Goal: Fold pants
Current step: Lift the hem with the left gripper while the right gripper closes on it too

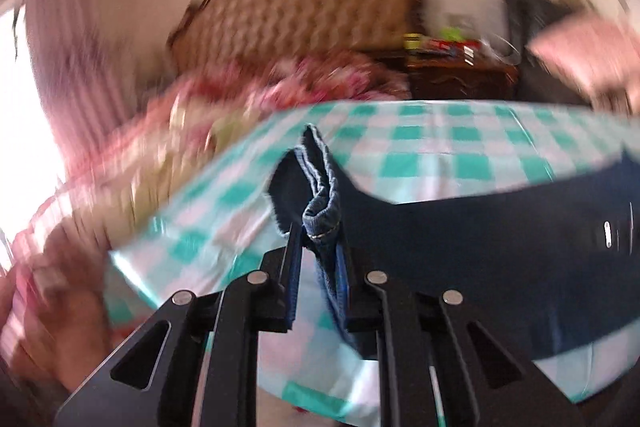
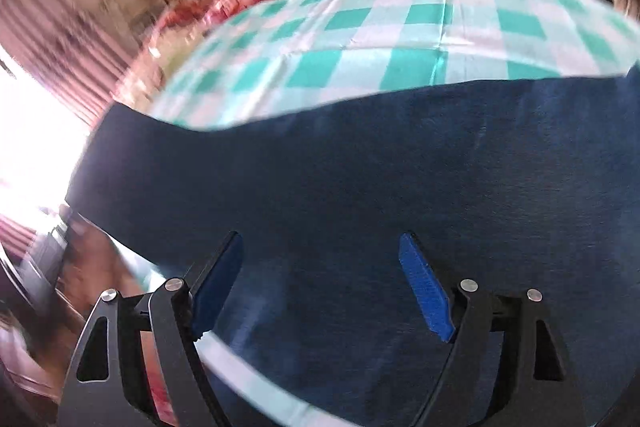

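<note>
dark blue pants (image 2: 360, 167), green-white checked sheet (image 2: 400, 27)

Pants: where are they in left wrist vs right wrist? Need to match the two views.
Left wrist: the pants fill the lower right; a hem bunch is pinched in the left gripper at centre.
Right wrist: the same dark denim spans the lower half, under the open right gripper.
Shared landmark: the green-and-white checked sheet, just beyond the pants in both views.
</note>
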The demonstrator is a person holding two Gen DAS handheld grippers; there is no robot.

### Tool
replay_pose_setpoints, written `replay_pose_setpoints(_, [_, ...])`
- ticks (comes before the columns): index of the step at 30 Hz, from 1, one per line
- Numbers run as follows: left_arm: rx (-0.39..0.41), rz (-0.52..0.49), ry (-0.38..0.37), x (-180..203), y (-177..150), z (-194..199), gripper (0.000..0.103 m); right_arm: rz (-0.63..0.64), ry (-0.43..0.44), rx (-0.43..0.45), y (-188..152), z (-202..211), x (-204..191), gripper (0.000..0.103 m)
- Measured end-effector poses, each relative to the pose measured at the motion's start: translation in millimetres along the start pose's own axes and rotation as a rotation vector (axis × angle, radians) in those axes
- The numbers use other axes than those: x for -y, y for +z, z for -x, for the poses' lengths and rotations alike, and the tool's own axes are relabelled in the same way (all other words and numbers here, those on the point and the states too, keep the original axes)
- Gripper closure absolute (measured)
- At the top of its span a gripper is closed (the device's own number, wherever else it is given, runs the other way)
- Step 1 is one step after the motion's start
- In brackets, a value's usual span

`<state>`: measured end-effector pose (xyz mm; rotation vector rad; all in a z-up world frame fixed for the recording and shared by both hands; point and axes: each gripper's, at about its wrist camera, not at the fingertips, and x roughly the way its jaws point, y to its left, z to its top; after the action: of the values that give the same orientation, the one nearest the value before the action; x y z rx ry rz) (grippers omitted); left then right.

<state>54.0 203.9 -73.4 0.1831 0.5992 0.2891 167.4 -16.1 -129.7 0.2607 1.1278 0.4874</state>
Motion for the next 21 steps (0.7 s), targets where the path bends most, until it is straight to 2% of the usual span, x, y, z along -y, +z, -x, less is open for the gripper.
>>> replay_pose_setpoints(3, [0.061, -0.184, 0.003, 67, -4, 26, 0.088, -0.189, 0.179, 0.0, 6, 15, 29, 0.025])
replay_pose_setpoints(5, [0.093, -0.301, -0.021, 115, -17, 41, 0.088, -0.271, 0.249, -0.004, 5, 21, 46, 0.025])
replay_pose_setpoints(7, [0.11, -0.414, -0.034, 155, -36, 48, 0.088, -0.307, 0.268, -0.012, 1, 22, 60, 0.025])
replay_pose_setpoints(10, [0.119, -0.537, -0.043, 195, -65, 48, 0.087, -0.351, 0.254, -0.03, -9, 20, 78, 0.024])
replay_pose_setpoints(13, [0.14, -0.586, 0.015, 203, -79, 43, 0.072, -0.366, 0.258, -0.041, -16, 20, 84, 0.024])
replay_pose_setpoints(15, [0.136, -0.574, 0.027, 197, -79, 40, 0.059, -0.355, 0.256, -0.043, -16, 21, 82, 0.024])
replay_pose_setpoints(17, [0.141, -0.581, 0.042, 191, -79, 38, 0.051, -0.348, 0.252, -0.045, -14, 21, 80, 0.024])
replay_pose_setpoints(21, [0.123, -0.606, 0.012, 190, -75, 34, 0.05, -0.343, 0.255, -0.058, -10, 18, 78, 0.024])
